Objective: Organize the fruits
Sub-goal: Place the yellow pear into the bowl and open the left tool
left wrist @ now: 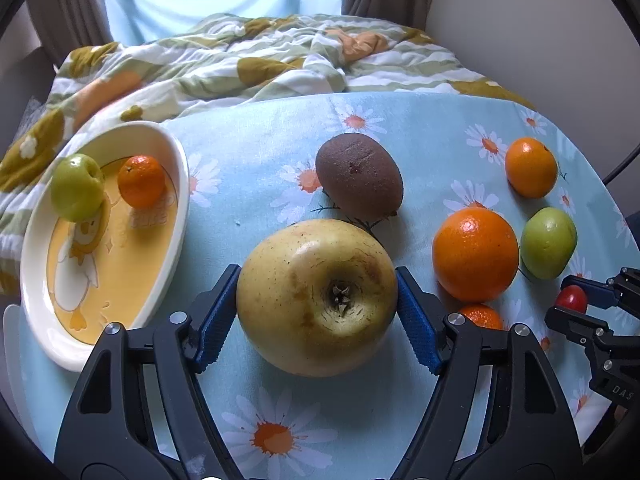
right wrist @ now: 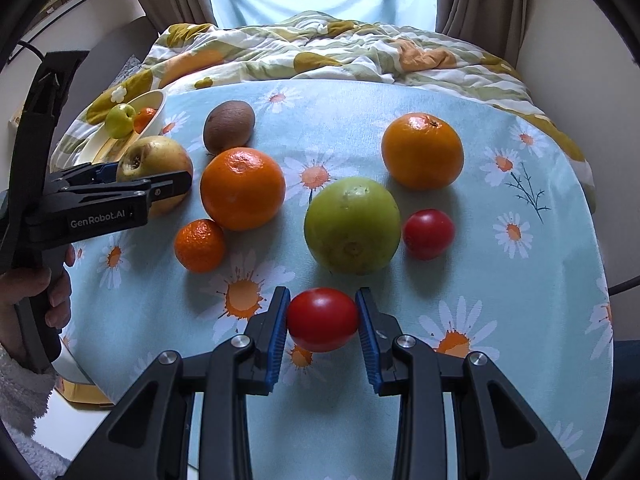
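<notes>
My left gripper (left wrist: 318,296) is shut on a large yellow apple (left wrist: 316,300), its blue pads pressed on both sides; the apple also shows in the right wrist view (right wrist: 154,160). My right gripper (right wrist: 322,320) is shut on a red tomato (right wrist: 322,318), also seen in the left wrist view (left wrist: 571,299). An oval duck-print plate (left wrist: 44,300) at the left holds a small green apple (left wrist: 77,187) and a mandarin (left wrist: 141,181). On the cloth lie a kiwi (left wrist: 359,176), a big orange (left wrist: 475,253), a green fruit (right wrist: 352,225), another orange (right wrist: 422,150), a small mandarin (right wrist: 199,245) and a second tomato (right wrist: 428,233).
The round table has a light blue daisy cloth (right wrist: 500,280). A rumpled quilt on a bed (right wrist: 320,48) lies just behind it, with curtains and a window beyond. A person's hand (right wrist: 28,292) holds the left gripper's handle at the table's left edge.
</notes>
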Motion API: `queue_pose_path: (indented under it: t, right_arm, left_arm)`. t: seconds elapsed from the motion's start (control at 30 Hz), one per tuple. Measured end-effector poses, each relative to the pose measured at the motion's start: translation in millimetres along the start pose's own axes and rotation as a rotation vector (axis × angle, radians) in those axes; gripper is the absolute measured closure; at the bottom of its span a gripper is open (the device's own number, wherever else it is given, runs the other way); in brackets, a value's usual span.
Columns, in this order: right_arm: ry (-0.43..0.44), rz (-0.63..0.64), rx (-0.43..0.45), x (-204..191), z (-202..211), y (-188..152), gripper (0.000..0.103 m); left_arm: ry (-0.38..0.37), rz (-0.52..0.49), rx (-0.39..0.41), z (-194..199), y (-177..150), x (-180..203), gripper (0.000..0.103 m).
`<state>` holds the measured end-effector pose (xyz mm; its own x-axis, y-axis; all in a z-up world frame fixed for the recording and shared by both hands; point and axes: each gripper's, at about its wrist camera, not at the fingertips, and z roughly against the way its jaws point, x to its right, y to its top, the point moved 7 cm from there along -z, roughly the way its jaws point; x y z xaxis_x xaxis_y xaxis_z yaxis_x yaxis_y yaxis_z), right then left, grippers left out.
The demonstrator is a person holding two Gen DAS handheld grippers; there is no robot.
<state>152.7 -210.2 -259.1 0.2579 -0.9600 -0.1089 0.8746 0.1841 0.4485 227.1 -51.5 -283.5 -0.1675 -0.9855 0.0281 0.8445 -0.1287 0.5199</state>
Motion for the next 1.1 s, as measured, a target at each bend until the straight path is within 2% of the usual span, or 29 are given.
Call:
queue_pose_path:
  t: [0.3, 0.63, 0.87, 1.1]
  right_arm:
    - [0.003, 0.012, 0.029, -3.6, 8.8, 5.9, 0.072]
    - [0.047, 0.078, 0.076, -20.1, 42.9, 24.3, 0.072]
    - [0.07, 0.152, 0.096, -50.9, 59.1, 52.0, 0.072]
    - [0.095, 0.145, 0.106, -99.9, 50.1, 83.4, 0.072]
  left_arm:
    - [-0.003, 0.023, 0.02, 20.8, -5.4, 1.1, 0.022]
    - [0.018, 0.116, 0.085, 85.1, 4.4, -9.1, 0.022]
    - [0.053, 0.173, 0.128, 120.0, 11.1, -52.6, 0.022]
    - [0.075, 0.191, 0.129, 126.8, 18.6, -119.6, 0.022]
